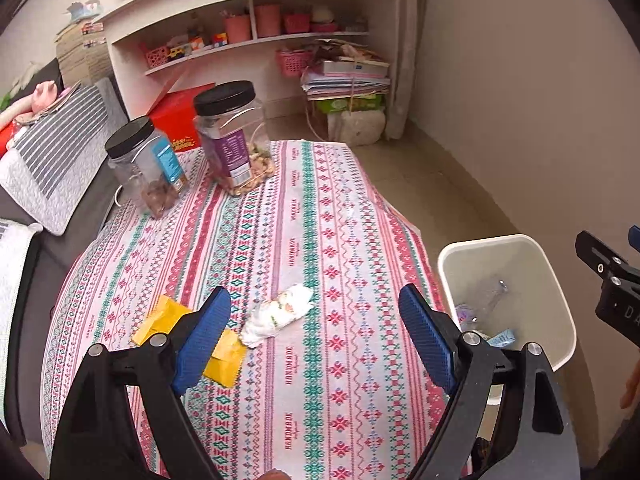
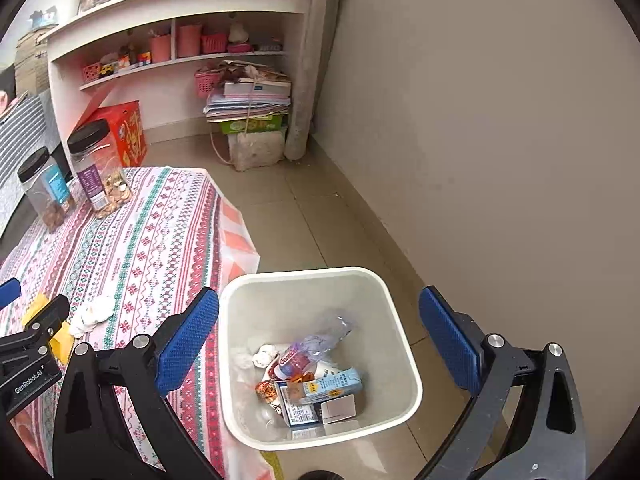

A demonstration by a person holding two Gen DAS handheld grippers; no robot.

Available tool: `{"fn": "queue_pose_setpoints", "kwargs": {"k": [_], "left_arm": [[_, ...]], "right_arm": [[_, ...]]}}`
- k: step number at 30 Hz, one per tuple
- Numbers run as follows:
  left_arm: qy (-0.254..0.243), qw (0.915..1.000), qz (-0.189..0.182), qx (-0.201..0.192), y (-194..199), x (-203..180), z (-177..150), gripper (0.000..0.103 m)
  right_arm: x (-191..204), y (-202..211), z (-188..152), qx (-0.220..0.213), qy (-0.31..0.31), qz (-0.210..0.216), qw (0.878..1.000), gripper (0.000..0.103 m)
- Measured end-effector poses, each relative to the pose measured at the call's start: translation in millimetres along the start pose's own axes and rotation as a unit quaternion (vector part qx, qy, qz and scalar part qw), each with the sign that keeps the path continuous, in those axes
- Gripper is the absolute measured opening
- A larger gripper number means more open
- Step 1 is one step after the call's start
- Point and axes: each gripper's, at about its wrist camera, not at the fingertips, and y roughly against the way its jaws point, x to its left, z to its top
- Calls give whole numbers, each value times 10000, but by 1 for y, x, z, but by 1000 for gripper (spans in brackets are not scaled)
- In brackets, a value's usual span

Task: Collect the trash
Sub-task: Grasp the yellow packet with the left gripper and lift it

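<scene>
White crumpled paper [image 1: 278,314] and a yellow wrapper [image 1: 224,354] lie on the desk [image 1: 352,216], near the bin [image 2: 394,312]. The left gripper [image 1: 316,334] and the right gripper [image 2: 320,338] both have wide, empty jaws. I judge the next step is to lower the left one over the paper.

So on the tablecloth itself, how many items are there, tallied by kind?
Black-lidded clear jars: 2 (blue-label jar, purple-label jar)
Yellow wrappers: 1, partly behind a tool finger
Crumpled white tissue: 1
Total: 4
</scene>
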Motion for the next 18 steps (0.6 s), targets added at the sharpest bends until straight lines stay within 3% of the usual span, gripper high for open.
{"fn": "queue_pose_setpoints", "kwargs": {"k": [5, 9, 12, 18], "left_arm": [[262, 9985, 339, 355, -22, 38, -10, 87], [766, 9912, 813, 707, -45, 82, -17, 87], [1353, 9807, 905, 1085, -62, 116, -24, 87], [2390, 9473, 903, 1932, -106, 157, -49, 87]], "right_arm": [[39, -2, 2, 84, 326, 180, 9993, 96], [67, -4, 3, 112, 557, 334, 9978, 96], [86, -6, 3, 120, 755, 405, 9962, 96], [114, -15, -1, 247, 1083, 506, 9925, 96]]}}
